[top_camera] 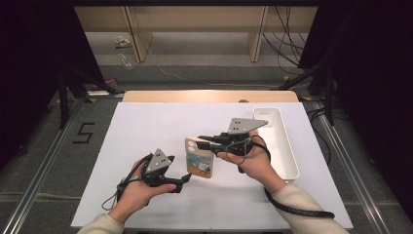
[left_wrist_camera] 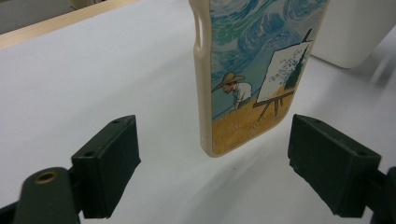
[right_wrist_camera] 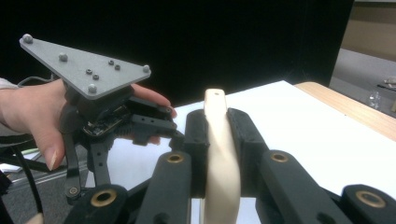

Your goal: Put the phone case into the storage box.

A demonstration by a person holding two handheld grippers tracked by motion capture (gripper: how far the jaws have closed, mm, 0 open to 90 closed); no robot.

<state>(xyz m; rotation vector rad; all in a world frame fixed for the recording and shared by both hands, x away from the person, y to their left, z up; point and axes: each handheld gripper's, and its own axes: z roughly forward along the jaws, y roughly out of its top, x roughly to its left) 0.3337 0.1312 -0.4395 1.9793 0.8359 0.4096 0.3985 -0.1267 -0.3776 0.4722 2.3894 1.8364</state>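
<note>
A phone case with cream edges and a painted picture of a painter at an easel hangs upright above the white table. My right gripper is shut on its upper end; in the right gripper view the pads clamp the cream edge of the case. My left gripper is held low at the case's left, open. In the left gripper view the case's lower end hangs just beyond and between the wide-apart pads, touching neither.
A long white tray lies on the table's right side, behind my right hand. A wooden strip runs along the table's far edge. Cables trail from both grippers toward the front edge.
</note>
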